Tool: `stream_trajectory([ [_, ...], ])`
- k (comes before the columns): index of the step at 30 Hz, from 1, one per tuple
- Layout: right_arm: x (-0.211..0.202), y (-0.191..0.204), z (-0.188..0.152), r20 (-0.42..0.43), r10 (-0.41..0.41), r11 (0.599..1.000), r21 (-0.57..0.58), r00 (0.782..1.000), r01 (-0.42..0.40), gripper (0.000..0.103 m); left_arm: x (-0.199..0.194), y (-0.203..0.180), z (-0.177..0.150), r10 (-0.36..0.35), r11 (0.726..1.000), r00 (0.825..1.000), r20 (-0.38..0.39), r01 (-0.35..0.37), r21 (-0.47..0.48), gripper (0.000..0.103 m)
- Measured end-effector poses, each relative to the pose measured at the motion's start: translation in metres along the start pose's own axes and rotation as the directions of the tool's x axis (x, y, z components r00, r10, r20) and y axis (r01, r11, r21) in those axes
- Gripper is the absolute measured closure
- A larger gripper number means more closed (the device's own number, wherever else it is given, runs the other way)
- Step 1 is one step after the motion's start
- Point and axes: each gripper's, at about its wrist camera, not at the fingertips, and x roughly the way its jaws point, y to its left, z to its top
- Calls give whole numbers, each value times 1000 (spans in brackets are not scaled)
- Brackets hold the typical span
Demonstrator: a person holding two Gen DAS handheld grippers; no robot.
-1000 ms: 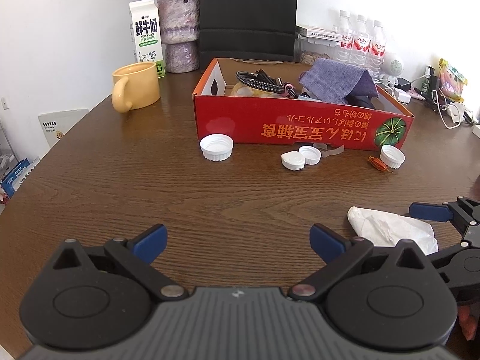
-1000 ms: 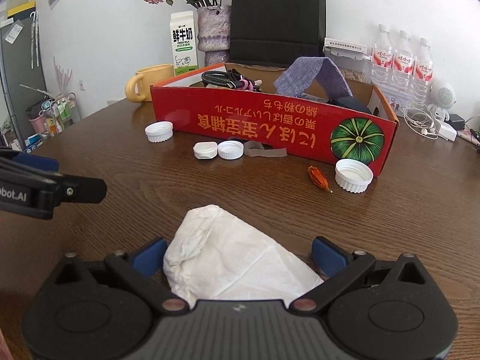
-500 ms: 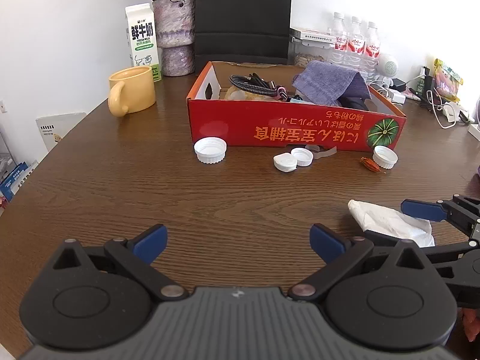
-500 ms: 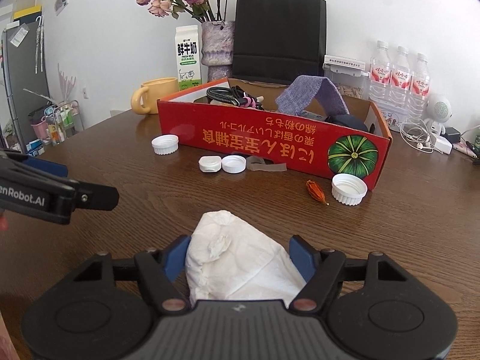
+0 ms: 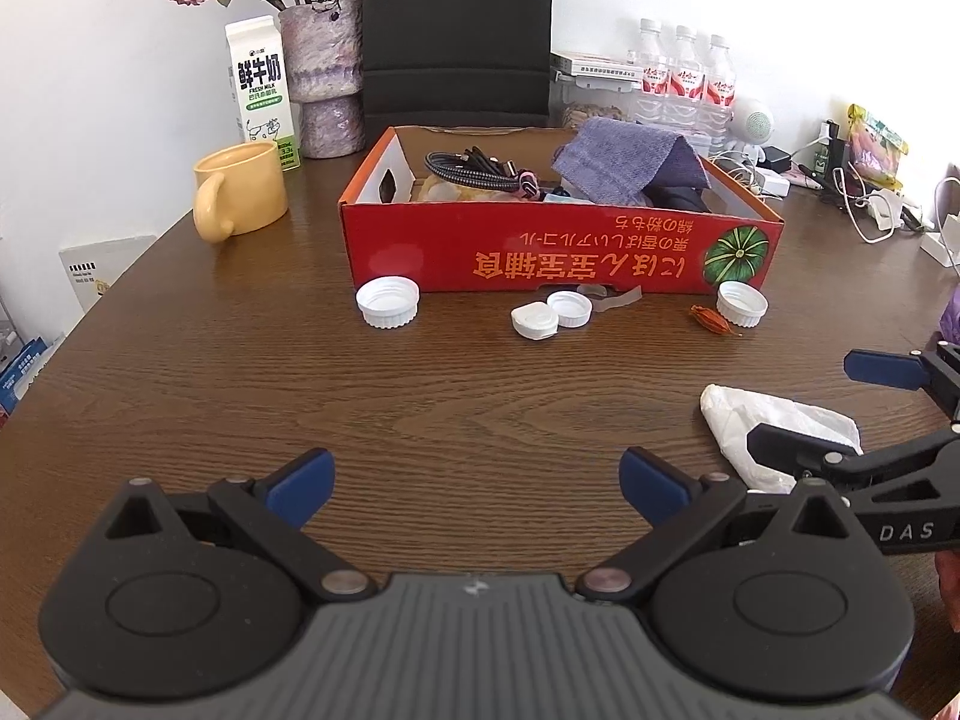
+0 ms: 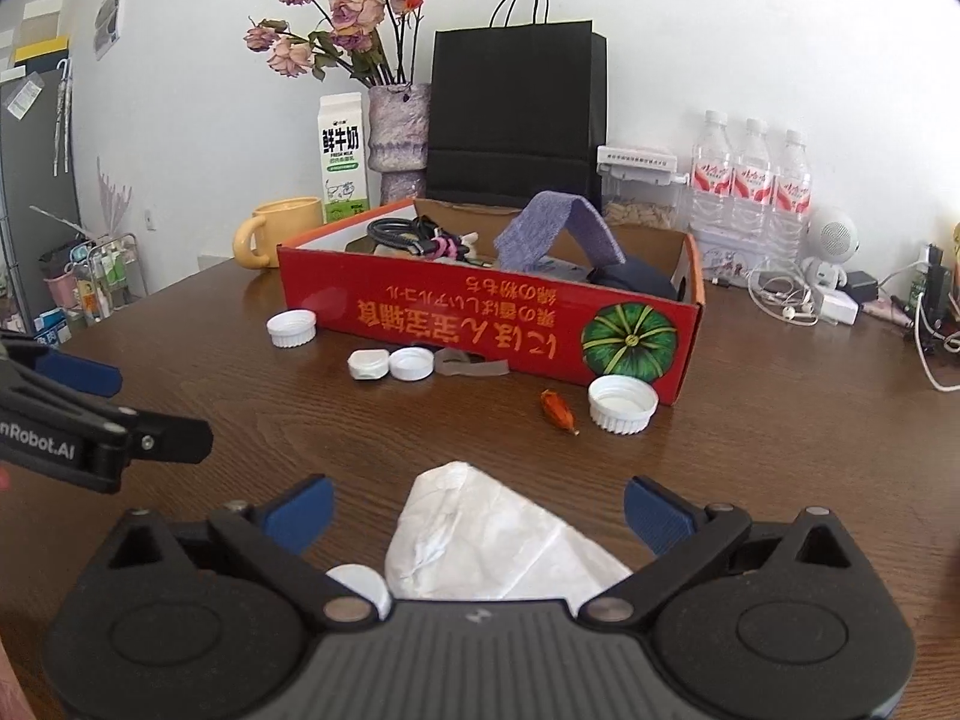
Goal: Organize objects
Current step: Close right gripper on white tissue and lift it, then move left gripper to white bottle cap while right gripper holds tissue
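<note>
Starting at the left of your table: the yellow ceramic mug and the white milk carton sit back there out of the way, so ignore them. Your left gripper hangs over bare brown wooden table with its blue pads spread wide, gripping nothing and touching nothing.

Moving across, the red cardboard box with the green pumpkin print is where I'd guess everything ends up. Along its front wall you've got a big white ribbed plastic cap, two smaller white caps touching each other, a scrap of clear tape, a small orange dried leaf-like bit and another white ribbed cap.

On the right is the crumpled white tissue, lying flat on the table near you and well apart from the box. Your right gripper straddles it, and its jaws are opening, now at full spread, with the tissue between them but neither blue pad pressing on it. So it's loose, not grabbed.

Tip for this grab: tissue squashes and slips, so push further forward and lower until the pads flank the thick bunched part, then squeeze all the way shut. Lift slow and check that it comes up with you.
</note>
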Motion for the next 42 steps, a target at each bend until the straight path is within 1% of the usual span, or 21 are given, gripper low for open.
stream_trajectory([
  [4,17,-11,3,-59,-13,1000,-1,998,13,0,2,1,-1,4,1000,1000,-6,-4,-2,0],
  [9,34,-15,-6,-127,18,1000,25,992,-15,0,5,2,0,6,1000,1000,-13,-7,-7,0],
  [12,37,-13,-9,-130,18,1000,17,991,-16,0,5,1,0,1,1000,1000,-13,-1,-5,0],
  [13,36,-13,-9,-128,17,1000,19,992,-15,2,5,1,-1,-1,1000,1000,-13,1,-4,0],
  [15,35,-12,-9,-119,15,1000,20,993,-12,11,5,0,-1,-1,1000,1000,-14,1,-3,0],
  [16,33,-12,-10,-110,14,1000,20,994,-12,21,5,0,-1,-2,1000,1000,-15,2,-3,0],
  [21,24,-10,-13,-90,10,1000,10,996,-9,33,4,-2,-3,-11,1000,1000,-18,11,-3,0],
  [23,19,-8,-15,-84,14,1000,2,996,-14,40,4,-4,-4,-16,1000,1000,-20,16,0,0],
  [28,8,-5,-19,-73,2,1000,-10,997,-3,49,3,-12,-7,-32,999,999,-25,32,12,0],
  [36,-13,-12,-23,-26,-27,1000,5,999,27,50,5,-37,-9,-73,996,996,-42,75,45,0],
  [42,-27,-27,-27,-3,-57,998,17,998,57,50,12,-66,-14,-117,989,990,-82,124,79,0],
])
